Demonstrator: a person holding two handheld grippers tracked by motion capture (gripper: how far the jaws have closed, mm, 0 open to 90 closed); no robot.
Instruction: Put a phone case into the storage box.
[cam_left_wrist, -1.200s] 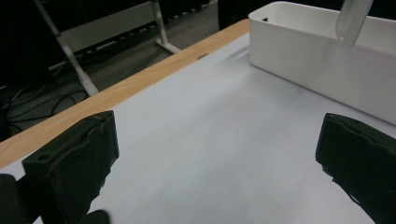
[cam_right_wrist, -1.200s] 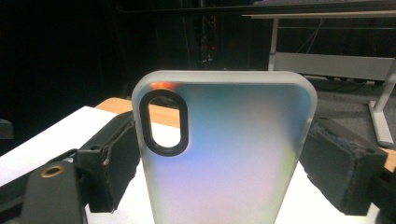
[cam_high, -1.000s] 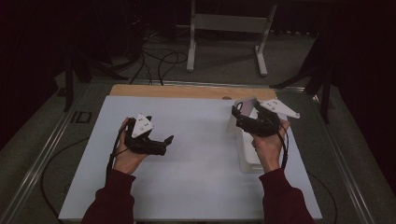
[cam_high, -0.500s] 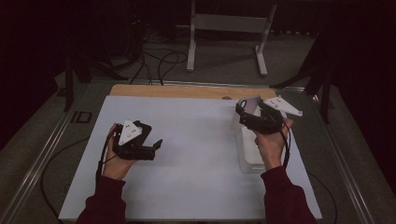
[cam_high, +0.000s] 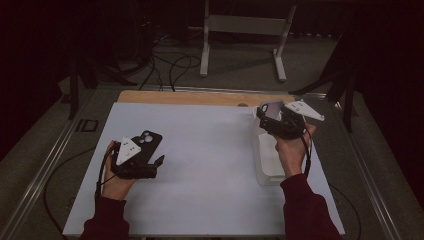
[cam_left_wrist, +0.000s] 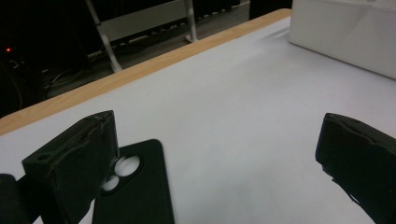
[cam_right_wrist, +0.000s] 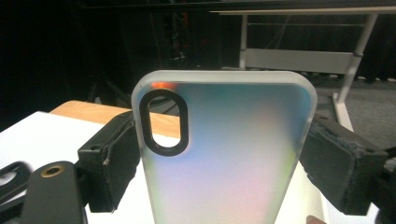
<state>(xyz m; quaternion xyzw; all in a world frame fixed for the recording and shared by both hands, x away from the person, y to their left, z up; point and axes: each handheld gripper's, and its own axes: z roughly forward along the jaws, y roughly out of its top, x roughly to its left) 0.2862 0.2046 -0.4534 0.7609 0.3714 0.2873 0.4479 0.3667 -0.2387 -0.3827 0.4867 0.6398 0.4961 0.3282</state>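
— While the right gripper (cam_right_wrist: 219, 163) is raised above the white box (cam_high: 267, 165) at the right side of the table (cam_high: 210, 200), what is it carrying?

— A frosted, see-through phone case (cam_right_wrist: 229, 154) with a dark oval ring around its camera opening. It stands upright between the two black jaws, one pad pressing on each long edge, so the gripper is clamped on it. From above, the case (cam_high: 273, 110) shows at the front of that gripper (cam_high: 270, 120), over the far end of the box.

— And the left gripper (cam_left_wrist: 215, 168)?

— Its jaws stand wide apart with nothing but bare white tabletop between them. It holds nothing.

— Where is the black phone case (cam_left_wrist: 140, 191)?

— Flat on the table, back up, its two round camera holes showing. In the left gripper view it lies beside and partly behind one jaw. Whether that jaw touches it, I cannot tell. From above, the black case (cam_high: 149, 142) peeks out just past the left gripper (cam_high: 157, 162), on the left half of the table.

— How far apart are the two cases?

— Well apart: the black one lies down at the left, the frosted one is in the air at the right.
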